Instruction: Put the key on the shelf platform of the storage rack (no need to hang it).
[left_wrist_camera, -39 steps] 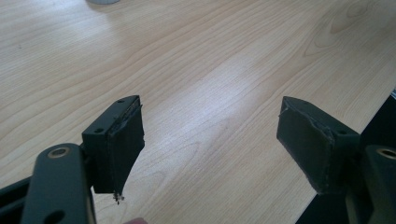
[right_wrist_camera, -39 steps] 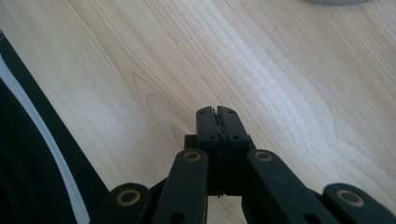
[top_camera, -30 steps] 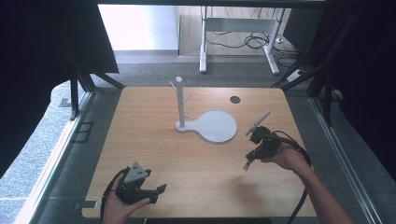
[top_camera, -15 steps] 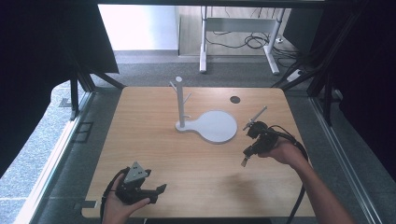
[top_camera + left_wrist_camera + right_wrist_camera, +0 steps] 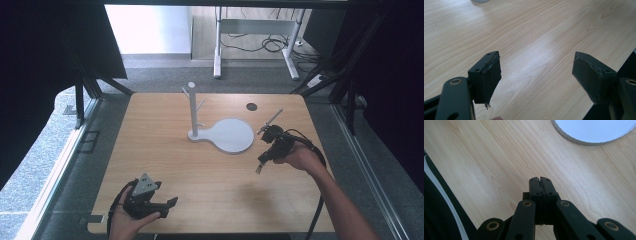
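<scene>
A white stand rests mid-table: an upright post (image 5: 192, 107) with short pegs on a flat round disc (image 5: 231, 135). To the right of the disc, a hand holds my right gripper (image 5: 259, 168) just above the table, jaws shut on nothing and pointing toward the near left. In the right gripper view the shut right gripper (image 5: 540, 180) hovers over bare wood, with the disc's edge (image 5: 594, 132) at the top right. At the near left corner my left gripper (image 5: 167, 205) sits low and open. Nothing lies between the left gripper (image 5: 536, 72) pads except wood.
The wooden table (image 5: 150, 150) has a small dark round hole (image 5: 251, 106) at its far right. Black curtains flank both sides. A cable (image 5: 318, 210) trails from the right gripper along the forearm. The table's near edge lies close under the left gripper.
My right hand has drifted slightly away from me and leftward, a little closer to the disc, jaws still shut. The left gripper has not moved.
</scene>
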{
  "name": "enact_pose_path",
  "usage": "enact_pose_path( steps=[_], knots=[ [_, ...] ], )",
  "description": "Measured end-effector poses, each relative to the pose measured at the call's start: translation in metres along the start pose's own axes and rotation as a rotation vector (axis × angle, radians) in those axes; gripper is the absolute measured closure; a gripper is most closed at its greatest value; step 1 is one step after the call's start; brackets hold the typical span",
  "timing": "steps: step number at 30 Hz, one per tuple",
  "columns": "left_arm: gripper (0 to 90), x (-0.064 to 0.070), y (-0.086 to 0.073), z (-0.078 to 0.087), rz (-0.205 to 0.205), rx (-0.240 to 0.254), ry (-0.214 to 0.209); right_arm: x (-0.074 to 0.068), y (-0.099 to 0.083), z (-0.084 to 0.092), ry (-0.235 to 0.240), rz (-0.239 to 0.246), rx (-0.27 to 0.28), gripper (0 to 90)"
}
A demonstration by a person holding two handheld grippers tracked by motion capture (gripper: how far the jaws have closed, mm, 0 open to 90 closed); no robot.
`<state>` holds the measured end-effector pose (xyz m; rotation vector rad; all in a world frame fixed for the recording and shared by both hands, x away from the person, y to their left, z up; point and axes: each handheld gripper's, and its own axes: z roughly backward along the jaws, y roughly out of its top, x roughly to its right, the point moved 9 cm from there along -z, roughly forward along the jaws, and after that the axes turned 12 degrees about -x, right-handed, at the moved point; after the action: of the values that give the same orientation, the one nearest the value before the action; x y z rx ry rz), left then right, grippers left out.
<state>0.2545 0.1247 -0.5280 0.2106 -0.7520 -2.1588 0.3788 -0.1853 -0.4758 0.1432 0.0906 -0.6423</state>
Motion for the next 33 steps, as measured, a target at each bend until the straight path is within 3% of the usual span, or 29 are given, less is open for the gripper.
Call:
enact_pose_path(
  steps=[15,33],
  knots=[
    [23.4,-0.001,0.0,0.0,0.0,-0.001,0.0,0.005,0.019,0.01,-0.003,-0.003,0.007,89.3],
    [23.4,-0.002,-0.001,0.001,0.001,0.001,0.001,0.016,0.044,0.01,0.007,-0.015,0.009,89.3]
  ],
)
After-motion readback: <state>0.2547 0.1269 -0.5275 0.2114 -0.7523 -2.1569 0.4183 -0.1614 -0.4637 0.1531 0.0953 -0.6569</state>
